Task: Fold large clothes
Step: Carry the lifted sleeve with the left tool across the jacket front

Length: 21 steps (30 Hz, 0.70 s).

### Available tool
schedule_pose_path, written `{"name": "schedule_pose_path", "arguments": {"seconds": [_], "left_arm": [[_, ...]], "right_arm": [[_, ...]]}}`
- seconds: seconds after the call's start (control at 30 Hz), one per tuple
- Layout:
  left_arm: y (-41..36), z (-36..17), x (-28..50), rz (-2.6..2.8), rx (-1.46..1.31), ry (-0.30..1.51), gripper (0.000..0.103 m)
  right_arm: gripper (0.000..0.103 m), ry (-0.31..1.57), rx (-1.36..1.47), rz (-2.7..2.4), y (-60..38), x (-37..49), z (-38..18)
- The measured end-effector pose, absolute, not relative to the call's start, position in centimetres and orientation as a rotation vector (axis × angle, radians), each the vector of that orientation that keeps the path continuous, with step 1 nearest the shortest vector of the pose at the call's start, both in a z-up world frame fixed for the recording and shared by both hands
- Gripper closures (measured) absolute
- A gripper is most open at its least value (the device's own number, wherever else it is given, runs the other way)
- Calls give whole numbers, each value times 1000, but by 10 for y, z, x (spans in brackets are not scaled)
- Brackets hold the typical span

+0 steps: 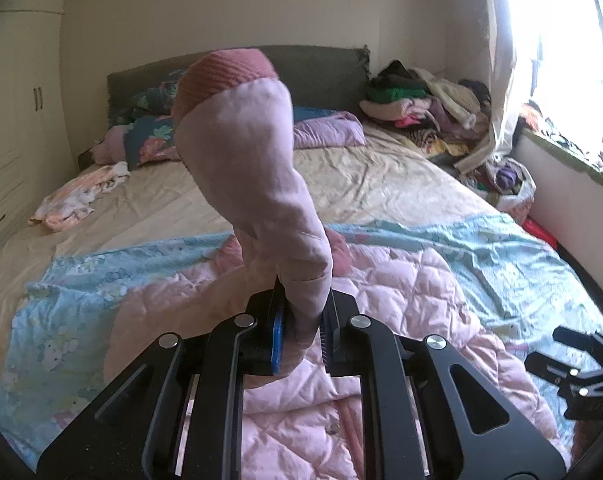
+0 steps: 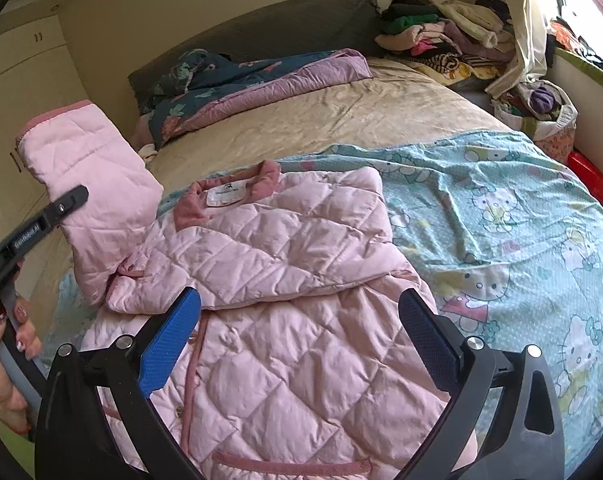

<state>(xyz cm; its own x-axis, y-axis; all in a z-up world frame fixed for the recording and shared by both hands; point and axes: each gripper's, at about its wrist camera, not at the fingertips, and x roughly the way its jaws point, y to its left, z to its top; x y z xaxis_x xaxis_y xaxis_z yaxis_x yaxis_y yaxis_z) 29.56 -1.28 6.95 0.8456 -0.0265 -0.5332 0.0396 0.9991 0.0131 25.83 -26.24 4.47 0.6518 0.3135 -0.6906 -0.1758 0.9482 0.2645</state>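
- Pinching a pink sleeve (image 1: 253, 184), the left gripper (image 1: 303, 330) holds it raised above the jacket (image 2: 285, 300), its blue pads pressed on the fabric.
- Right gripper (image 2: 299, 340) hovers over the jacket's middle, fingers (image 2: 169, 340) spread wide with nothing between them.
- Jacket lies front-up on a blue cartoon sheet (image 2: 501, 208) on the bed (image 2: 341, 116), collar (image 2: 229, 192) toward the headboard.
- A hand (image 2: 5, 344) grips the left handle.

Bed (image 2: 341, 112) with wrinkled beige sheet and dark headboard (image 2: 285, 24). Near end: light-blue cartoon-print blanket (image 2: 501, 208) spread flat, pink quilted jacket (image 2: 285, 320) lying on it. Head end: dark floral and purple bedding (image 2: 261, 76) bunched up. Far corner by the window: clothes pile (image 2: 441, 32). Small pink-white garment (image 1: 81, 196) on the sheet.
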Motion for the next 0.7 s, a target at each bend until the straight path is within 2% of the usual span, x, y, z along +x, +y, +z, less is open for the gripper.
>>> {"name": "schedule_pose_path", "arguments": {"seconds": [0.37,0.7], "left_arm": [[-56,22,305,-76,168,644,95],[-93,-24,308,-101,327,730,87]], "right_arm": [[4,843,246,221,-292,262,26],[4,863,299,168,-322,260,13]]}}
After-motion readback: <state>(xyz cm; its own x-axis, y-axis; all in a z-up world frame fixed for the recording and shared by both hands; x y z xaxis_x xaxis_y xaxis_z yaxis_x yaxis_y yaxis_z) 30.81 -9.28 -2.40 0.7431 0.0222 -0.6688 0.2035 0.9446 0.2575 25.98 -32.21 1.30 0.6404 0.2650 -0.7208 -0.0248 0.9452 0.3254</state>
